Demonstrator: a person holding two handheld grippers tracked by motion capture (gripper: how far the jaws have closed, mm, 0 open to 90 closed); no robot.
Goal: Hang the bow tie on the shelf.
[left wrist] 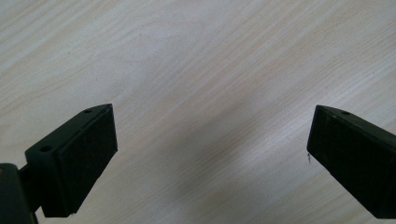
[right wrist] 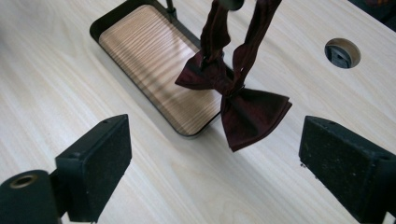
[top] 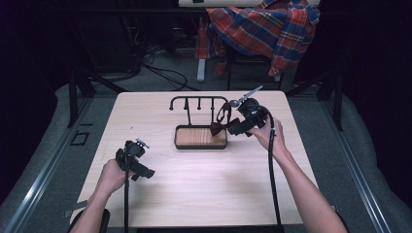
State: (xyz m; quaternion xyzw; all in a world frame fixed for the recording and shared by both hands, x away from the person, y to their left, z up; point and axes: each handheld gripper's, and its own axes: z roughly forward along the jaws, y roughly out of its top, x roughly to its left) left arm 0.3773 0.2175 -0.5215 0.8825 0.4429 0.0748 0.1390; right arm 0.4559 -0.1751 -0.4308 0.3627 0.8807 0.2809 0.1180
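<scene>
Nearest, the left tool [top: 138,165] rests low over bare bench [top: 194,184], jaws wide and empty, apparently parked out of the way. Farther in, the right tool [right wrist: 215,158] stands wide too, its pads clear of the bow tie [right wrist: 243,100] just beyond them. The bow tie hangs by its strap [right wrist: 217,28] from a hook of the black rack [top: 199,104], over the near right corner of the rack's wooden tray [right wrist: 154,60]. Its long axis tilts, one wing pointing down toward the bench.

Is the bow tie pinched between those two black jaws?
No, the bow tie hangs free by its strap from the stand, ahead of the right gripper, whose jaws stand wide apart.
</scene>
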